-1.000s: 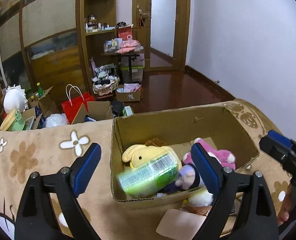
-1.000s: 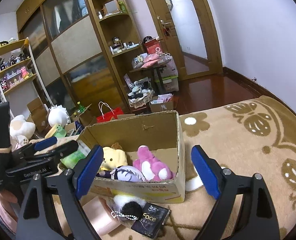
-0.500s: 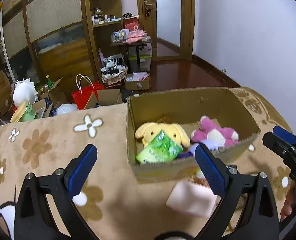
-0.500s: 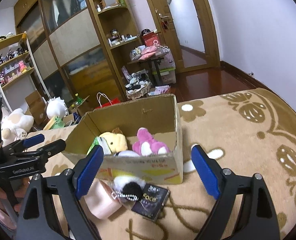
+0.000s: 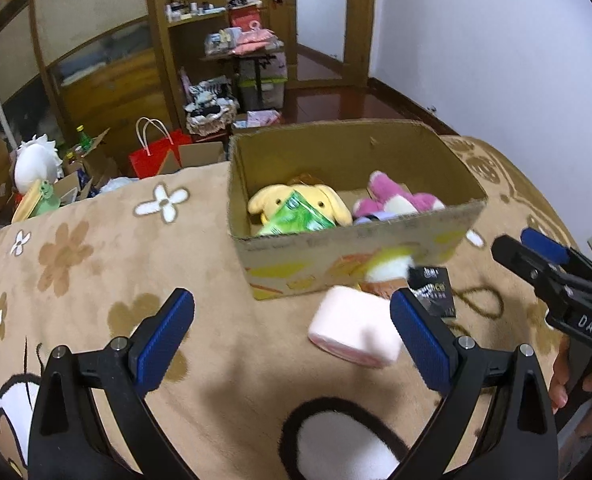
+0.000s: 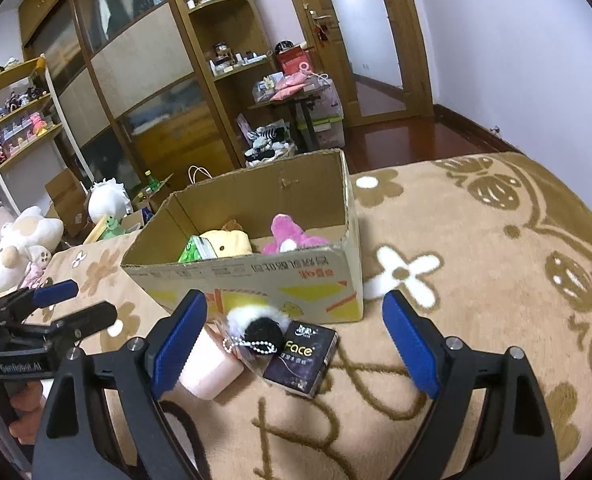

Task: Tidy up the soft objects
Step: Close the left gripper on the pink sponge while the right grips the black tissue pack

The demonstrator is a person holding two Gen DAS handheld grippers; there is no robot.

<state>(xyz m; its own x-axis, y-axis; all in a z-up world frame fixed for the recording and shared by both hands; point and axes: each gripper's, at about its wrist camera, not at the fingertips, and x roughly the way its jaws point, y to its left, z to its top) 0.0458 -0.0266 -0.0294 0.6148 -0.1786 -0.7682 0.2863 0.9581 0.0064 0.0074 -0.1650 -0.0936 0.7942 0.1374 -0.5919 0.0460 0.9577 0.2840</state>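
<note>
A cardboard box (image 5: 359,260) (image 6: 256,276) sits on the beige blanket. It holds a yellow plush (image 5: 315,196) (image 6: 226,240), a pink plush (image 5: 391,200) (image 6: 292,236) and a green tissue pack (image 5: 296,220) (image 6: 196,250). In front of the box lie a pink tissue pack (image 5: 353,326) (image 6: 212,372), a white and black pom-pom keychain (image 5: 387,266) (image 6: 256,322) and a dark Face tissue pack (image 5: 435,296) (image 6: 301,358). My left gripper (image 5: 292,338) is open and empty, short of the pink pack. My right gripper (image 6: 292,344) is open and empty over the keychain.
The blanket (image 5: 96,280) (image 6: 475,280) has flower patterns. Beyond its far edge are cartons, a red bag (image 5: 156,152), plush toys (image 6: 20,240) and wooden shelves (image 6: 224,64). A white wall is on the right.
The green tissue pack left my left gripper and now lies in the box. Both grippers have pulled back from the box, so the items in front of it show.
</note>
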